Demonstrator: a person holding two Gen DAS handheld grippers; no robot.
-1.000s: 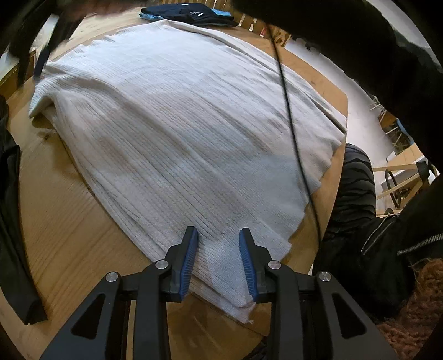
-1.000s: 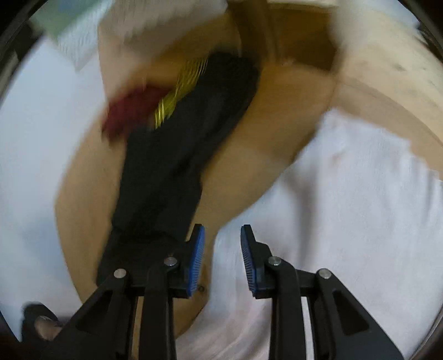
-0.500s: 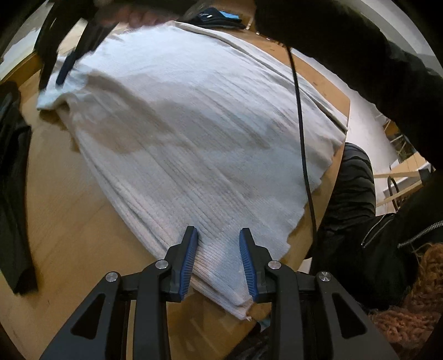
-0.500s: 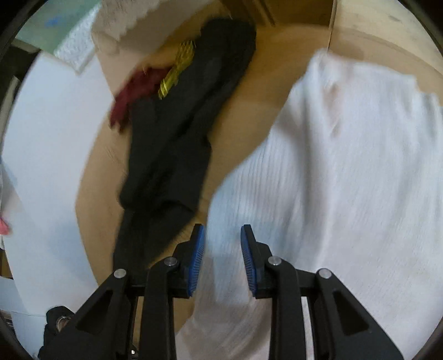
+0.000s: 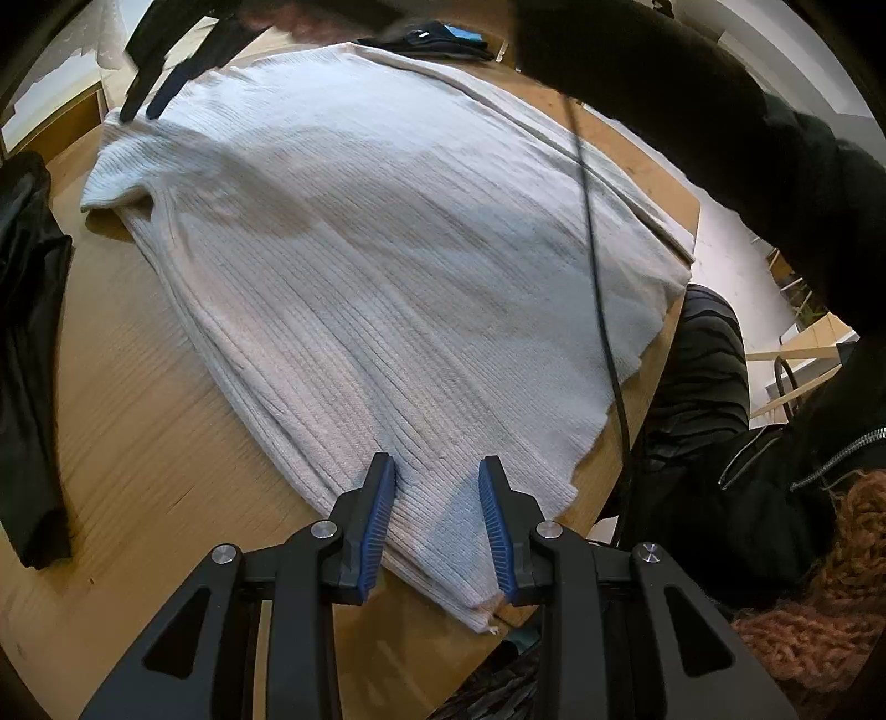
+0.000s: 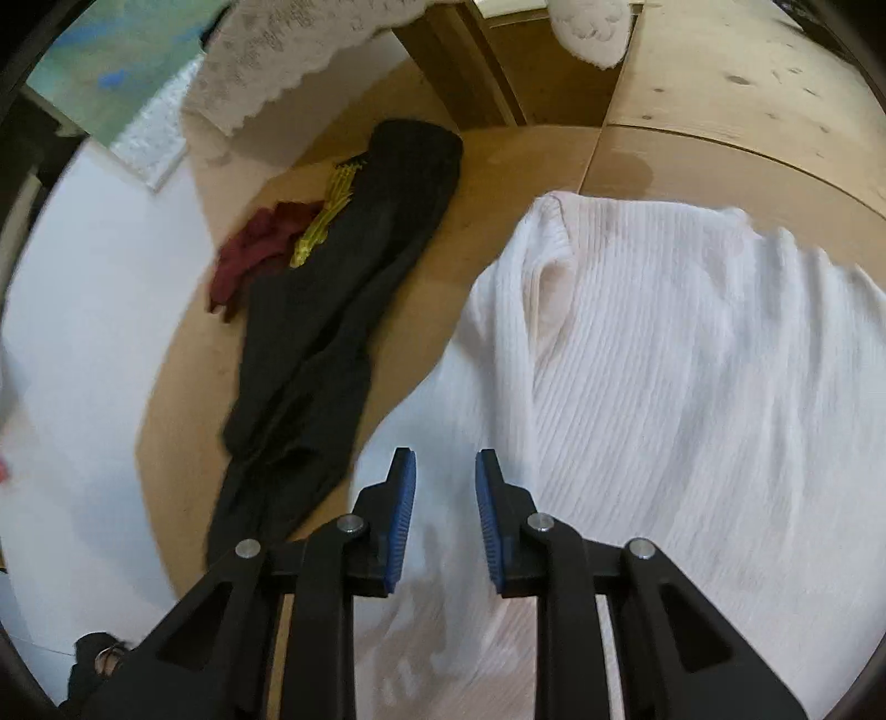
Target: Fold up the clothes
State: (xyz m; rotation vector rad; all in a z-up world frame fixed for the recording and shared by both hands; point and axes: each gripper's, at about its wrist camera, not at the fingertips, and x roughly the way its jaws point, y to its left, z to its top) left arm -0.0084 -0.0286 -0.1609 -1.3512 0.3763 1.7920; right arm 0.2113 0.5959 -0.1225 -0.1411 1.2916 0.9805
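Observation:
A white ribbed knit garment lies spread on a round wooden table. My left gripper is open just above the garment's near corner, with the hem between its blue pads. The garment also shows in the right wrist view. My right gripper is open and empty over the garment's far edge. It shows in the left wrist view at the top left, over the garment's far corner.
A black garment lies on the table left of the white one, with a dark red cloth beside it. The black garment shows at the left edge. Folded dark clothes sit at the far side. A black cable hangs over the garment.
My right gripper has swung from the bare table and black garment to over the white garment's far edge. The left gripper has stayed open at the near corner.

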